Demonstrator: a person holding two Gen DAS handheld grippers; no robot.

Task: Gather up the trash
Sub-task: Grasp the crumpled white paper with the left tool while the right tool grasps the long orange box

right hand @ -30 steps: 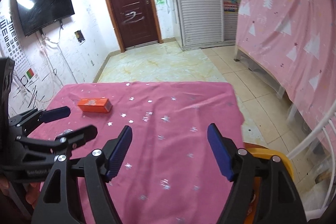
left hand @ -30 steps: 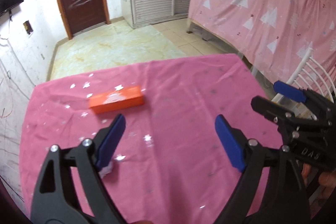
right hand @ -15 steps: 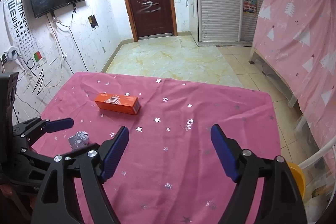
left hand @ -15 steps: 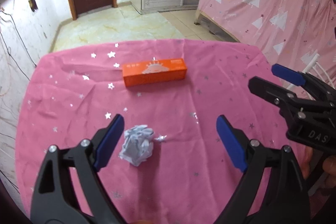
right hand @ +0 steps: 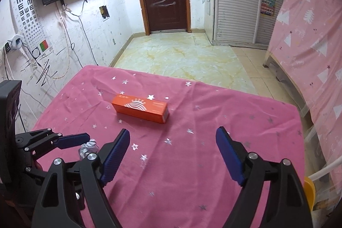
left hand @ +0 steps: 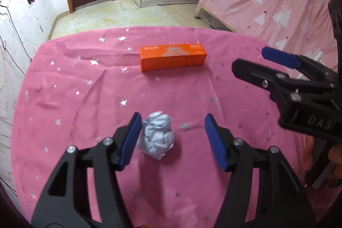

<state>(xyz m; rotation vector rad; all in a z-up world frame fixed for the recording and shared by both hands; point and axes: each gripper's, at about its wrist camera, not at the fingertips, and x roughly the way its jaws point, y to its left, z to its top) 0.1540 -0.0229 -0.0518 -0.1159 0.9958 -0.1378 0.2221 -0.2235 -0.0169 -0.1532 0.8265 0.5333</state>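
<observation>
Paper wad (left hand: 157, 135) sits near on the desk (left hand: 64, 99) between the left hand-held gripper (left hand: 173, 138)'s closing pads, not yet pinched, while the right hand-held gripper (right hand: 173, 155) hangs wide, empty, near the orange box (right hand: 141, 108)

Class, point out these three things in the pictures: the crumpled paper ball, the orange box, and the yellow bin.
Crumpled paper ball (left hand: 157, 135), left wrist view, middle of the wad.
Orange box (left hand: 172, 57), left wrist view, centre of the box, where top and front faces meet.
Yellow bin (right hand: 309, 191), right wrist view, visible rim beside the table.
</observation>
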